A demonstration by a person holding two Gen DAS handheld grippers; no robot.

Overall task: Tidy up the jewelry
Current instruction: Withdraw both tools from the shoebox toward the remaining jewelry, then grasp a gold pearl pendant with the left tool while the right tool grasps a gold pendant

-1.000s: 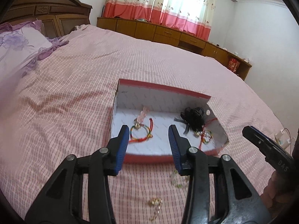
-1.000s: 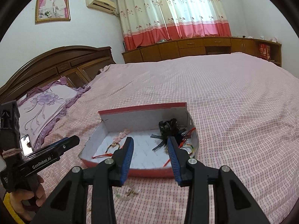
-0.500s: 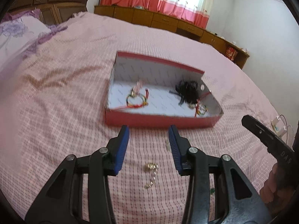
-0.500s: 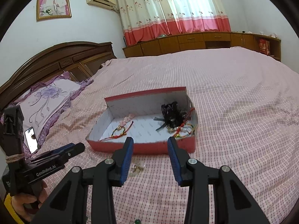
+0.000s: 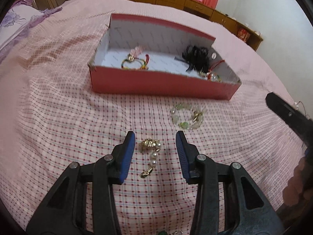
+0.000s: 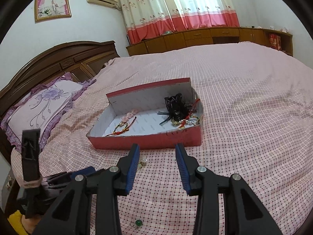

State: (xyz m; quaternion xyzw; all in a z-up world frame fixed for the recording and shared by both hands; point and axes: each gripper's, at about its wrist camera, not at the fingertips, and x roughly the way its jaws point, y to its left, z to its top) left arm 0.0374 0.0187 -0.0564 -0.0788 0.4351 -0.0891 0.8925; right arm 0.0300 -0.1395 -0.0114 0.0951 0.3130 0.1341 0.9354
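A red cardboard box (image 5: 162, 87) with a white inside lies on the pink checked bedspread. It holds a coloured cord bracelet (image 5: 135, 62), a black hair piece (image 5: 195, 58) and a red-cord bead piece (image 5: 212, 76). In front of it lie a pale bead bracelet (image 5: 186, 116) and a gold-and-pearl piece (image 5: 150, 148). My left gripper (image 5: 155, 139) is open and low over the bed, and the gold-and-pearl piece lies between its fingers untouched. My right gripper (image 6: 157, 148) is open and empty, just short of the box (image 6: 148, 142). A green-stone ring (image 6: 138, 223) lies under it.
A purple floral pillow (image 6: 39, 105) and a dark wooden headboard (image 6: 58, 58) stand to the left in the right wrist view. Wooden cabinets (image 6: 205, 37) run under the curtains behind the bed. The bedspread stretches wide to the right of the box.
My left gripper has sunk and tipped toward the bed; the box has slid up in its view and the gold-and-pearl piece now lies between its fingers. The right gripper has drawn back from the box.
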